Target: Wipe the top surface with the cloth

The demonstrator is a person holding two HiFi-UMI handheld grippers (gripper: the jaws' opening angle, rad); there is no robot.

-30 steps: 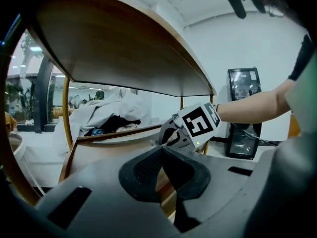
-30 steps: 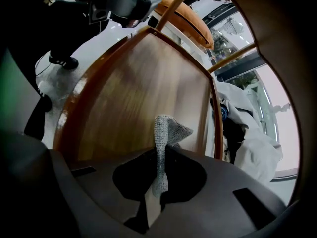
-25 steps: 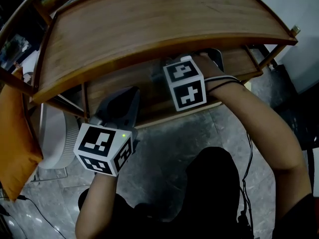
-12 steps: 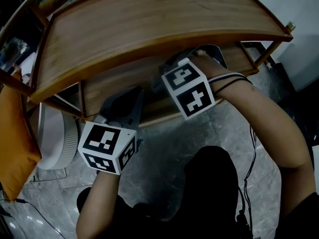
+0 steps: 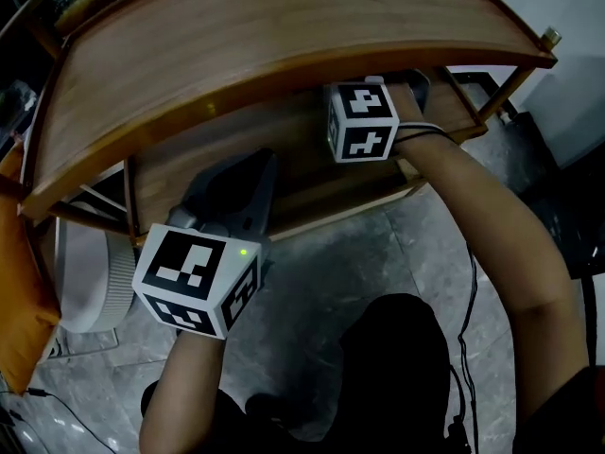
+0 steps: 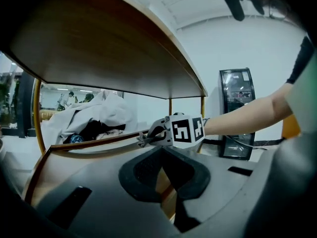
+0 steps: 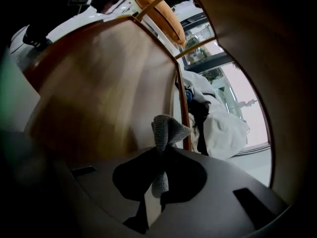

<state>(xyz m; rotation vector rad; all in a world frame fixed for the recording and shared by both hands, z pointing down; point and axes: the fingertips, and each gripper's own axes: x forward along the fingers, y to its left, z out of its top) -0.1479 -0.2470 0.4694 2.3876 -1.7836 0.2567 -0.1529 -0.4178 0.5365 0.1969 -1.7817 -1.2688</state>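
As left tongs (image 6: 161,151) stay together, right tongs (image 7: 160,155) pinching cloth (image 7: 166,128) reach deeper underneath.

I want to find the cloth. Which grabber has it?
The right gripper, under the top shelf, pinches the grey cloth. The left gripper is shut with nothing in it.

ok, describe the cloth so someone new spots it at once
Find the wooden unit's top board; beneath it, over the lower shelf, sits the right gripper. The cloth is the small grey knitted scrap pinched in its jaws, unlike the big white fabric heap beyond the shelf.
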